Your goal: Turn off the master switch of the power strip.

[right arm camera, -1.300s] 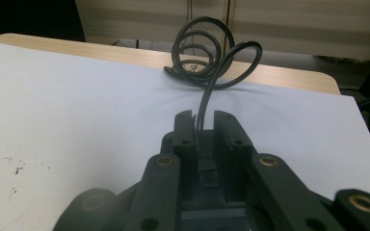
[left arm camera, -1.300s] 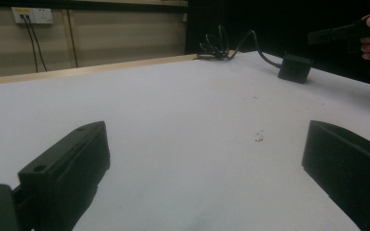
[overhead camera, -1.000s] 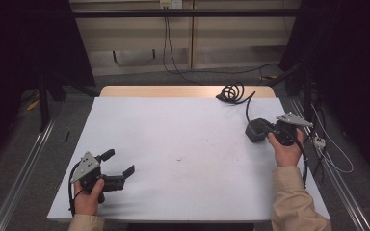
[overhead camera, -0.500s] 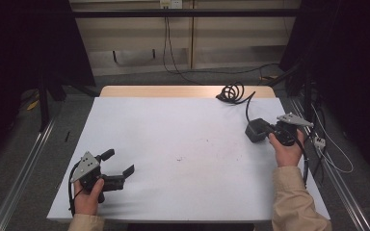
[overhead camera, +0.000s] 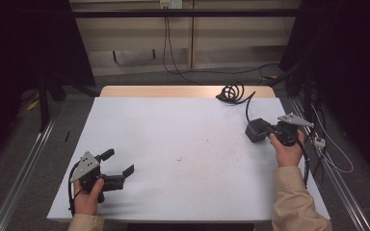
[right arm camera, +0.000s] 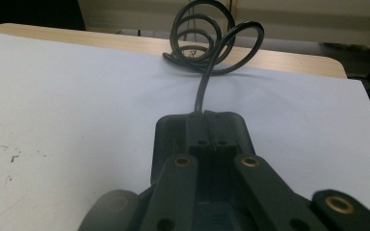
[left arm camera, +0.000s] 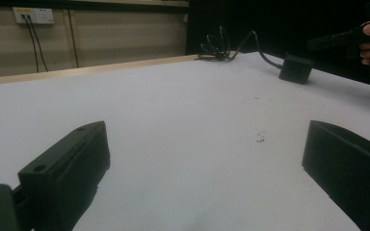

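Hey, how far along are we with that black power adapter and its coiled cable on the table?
Done: the right tool is shut on the black adapter near the table's right edge. In hand: just that grip; the adapter looks to rest on the white surface. Left: its cable lies coiled at the far edge, untouched, and the left tool waits open, holding nothing, at the near left.

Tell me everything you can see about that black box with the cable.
The black box is a small, matte, plastic-looking block lying flat on the white table, near its right edge. A black cable leaves its far end and curls into a coil at the table's back edge. The right tongs are shut on it.
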